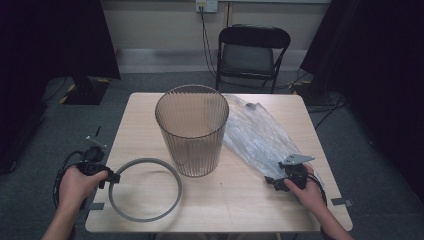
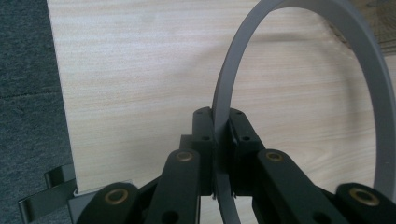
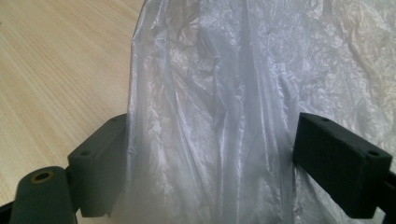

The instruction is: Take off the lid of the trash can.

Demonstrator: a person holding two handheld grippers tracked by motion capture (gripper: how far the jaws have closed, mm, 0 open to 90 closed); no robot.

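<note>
A ribbed translucent bin [image 1: 192, 130] stands upright mid-table. A grey ring [image 1: 145, 189] lies flat on the table to its front left. My left gripper [image 1: 112, 177] is shut on the ring's left rim; in the left gripper view the ring [image 2: 299, 46] is pinched edge-on between the left gripper [image 2: 220, 140] jaws. A clear plastic bag [image 1: 260, 132] lies flat to the right of the bin. My right gripper [image 1: 271, 181] sits at the bag's near end, and in the right gripper view the bag [image 3: 224, 116] lies between the wide-apart jaws of the right gripper [image 3: 210, 163], which is open.
The wooden table [image 1: 225, 205] has edges close to both hands. A black folding chair [image 1: 251, 52] stands behind the table. Dark curtains hang at both sides, and cables run over the grey carpet.
</note>
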